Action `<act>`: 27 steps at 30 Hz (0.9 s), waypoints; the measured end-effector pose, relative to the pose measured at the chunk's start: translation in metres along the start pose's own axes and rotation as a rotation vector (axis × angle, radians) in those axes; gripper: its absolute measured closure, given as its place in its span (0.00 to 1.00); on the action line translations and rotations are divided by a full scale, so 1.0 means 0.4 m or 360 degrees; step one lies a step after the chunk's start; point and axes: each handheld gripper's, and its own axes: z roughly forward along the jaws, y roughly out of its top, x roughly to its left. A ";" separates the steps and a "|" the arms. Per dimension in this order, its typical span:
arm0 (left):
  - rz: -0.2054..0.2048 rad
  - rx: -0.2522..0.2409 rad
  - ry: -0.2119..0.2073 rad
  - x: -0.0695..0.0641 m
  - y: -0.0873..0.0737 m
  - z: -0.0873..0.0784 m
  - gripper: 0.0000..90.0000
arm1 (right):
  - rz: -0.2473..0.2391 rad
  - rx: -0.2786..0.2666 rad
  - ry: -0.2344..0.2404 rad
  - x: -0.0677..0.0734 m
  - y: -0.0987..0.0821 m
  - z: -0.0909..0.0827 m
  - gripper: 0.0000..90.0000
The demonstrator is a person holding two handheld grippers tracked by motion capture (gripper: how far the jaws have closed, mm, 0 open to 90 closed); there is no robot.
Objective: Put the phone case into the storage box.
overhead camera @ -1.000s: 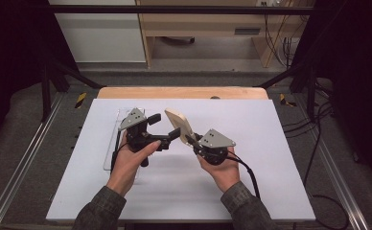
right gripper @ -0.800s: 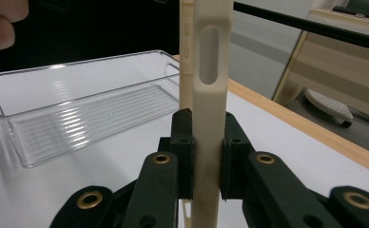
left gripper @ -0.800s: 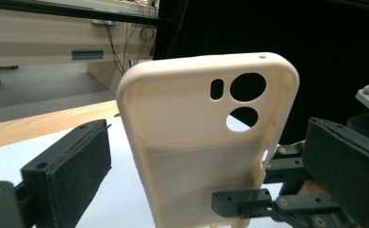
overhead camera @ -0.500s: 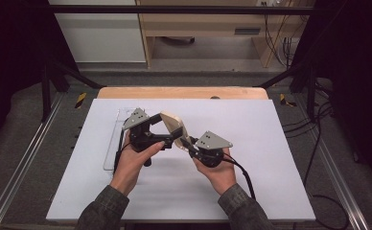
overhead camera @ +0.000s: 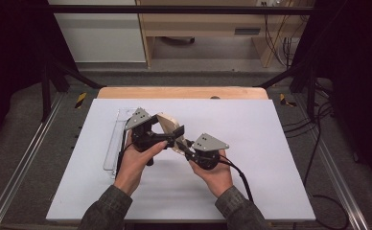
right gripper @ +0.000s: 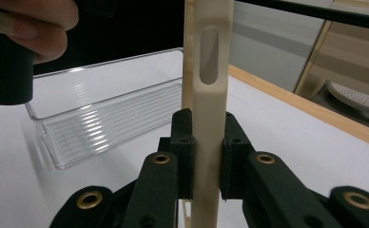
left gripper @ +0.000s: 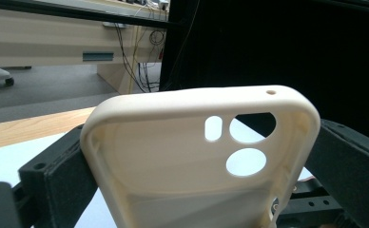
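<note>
A cream phone case point(overhead camera: 166, 123) with camera cut-outs hangs above the white table, caught between both grippers. In the left gripper view the case point(left gripper: 182, 142) stands upright, and my left gripper point(left gripper: 199, 156) has a black pad pressed on each long side of it. My right gripper point(right gripper: 207, 142) is shut on the case's thin side wall point(right gripper: 210, 85), just below an oblong slot. In the high view the left gripper point(overhead camera: 171, 132) reaches in from the left. There the right gripper point(overhead camera: 180, 143) comes up from the lower right.
A clear plastic tray point(overhead camera: 113, 143) lies on the white table top point(overhead camera: 251, 124) just left of the left hand; it also appears behind the case as the ribbed tray point(right gripper: 101, 118). A wooden edge point(overhead camera: 184, 92) runs along the table's far side. Cables trail off to the right.
The two hands have come together. The right gripper carried the case leftward between the left gripper's jaws, which now sit against its sides.
</note>
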 end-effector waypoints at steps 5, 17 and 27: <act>0.0007 -0.0002 0.0021 -0.002 -0.003 0.001 0.04 | 0.0017 -0.0002 0.0007 0.000 0.001 0.000 0.88; 0.0002 -0.0009 0.0057 -0.004 -0.005 -0.003 0.10 | 0.0036 -0.0002 0.0012 0.001 -0.001 0.001 0.88; 0.0001 0.0011 0.0062 -0.004 -0.003 -0.008 0.11 | 0.0040 0.0004 0.0022 0.002 -0.001 0.002 0.88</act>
